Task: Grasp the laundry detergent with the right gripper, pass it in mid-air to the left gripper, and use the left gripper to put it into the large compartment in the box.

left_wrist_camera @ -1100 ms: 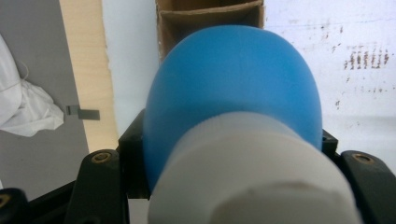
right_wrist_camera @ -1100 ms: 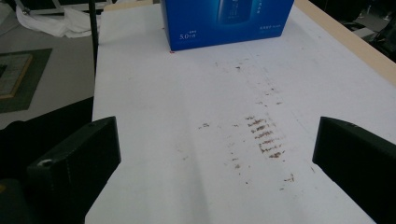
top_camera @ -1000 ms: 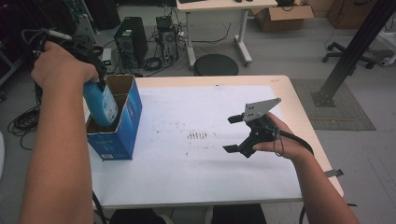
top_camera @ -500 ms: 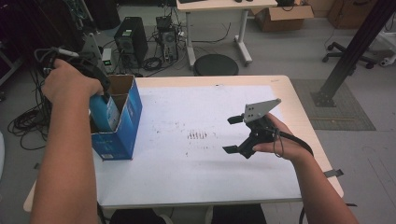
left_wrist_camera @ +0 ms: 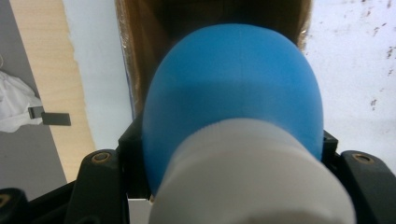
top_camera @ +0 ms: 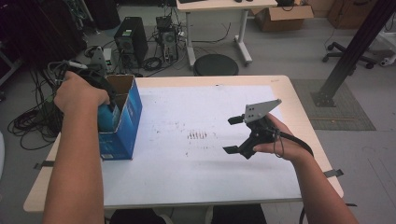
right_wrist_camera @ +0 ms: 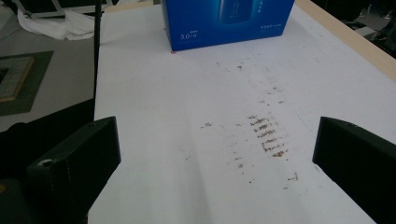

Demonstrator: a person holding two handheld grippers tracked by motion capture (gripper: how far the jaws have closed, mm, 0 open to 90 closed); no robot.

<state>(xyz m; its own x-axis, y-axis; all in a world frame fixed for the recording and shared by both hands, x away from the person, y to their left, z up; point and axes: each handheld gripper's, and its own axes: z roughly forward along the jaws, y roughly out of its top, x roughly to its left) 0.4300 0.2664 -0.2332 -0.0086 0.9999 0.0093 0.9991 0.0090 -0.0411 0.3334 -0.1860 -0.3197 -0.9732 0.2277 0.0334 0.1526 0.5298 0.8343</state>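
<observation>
A blue bottle with a white cap is clamped between the jaws of my left gripper. It hangs inside the open top of a blue cardboard box at the table's left side. In the high view, a strip of the bottle shows inside the box below the hand. My left gripper is mostly hidden under that hand. My right gripper hovers over the white sheet right of centre, open and holding nothing. Its view looks past its own gap to the box.
A white sheet with brown smudges covers the wooden table. On the floor beyond the table stand a computer tower, cables and a round black stool. A dark post rises at the right.
My left hand has moved down and back, lowering the blue bottle from above the box into its open top. The right gripper has stayed in place, open.
</observation>
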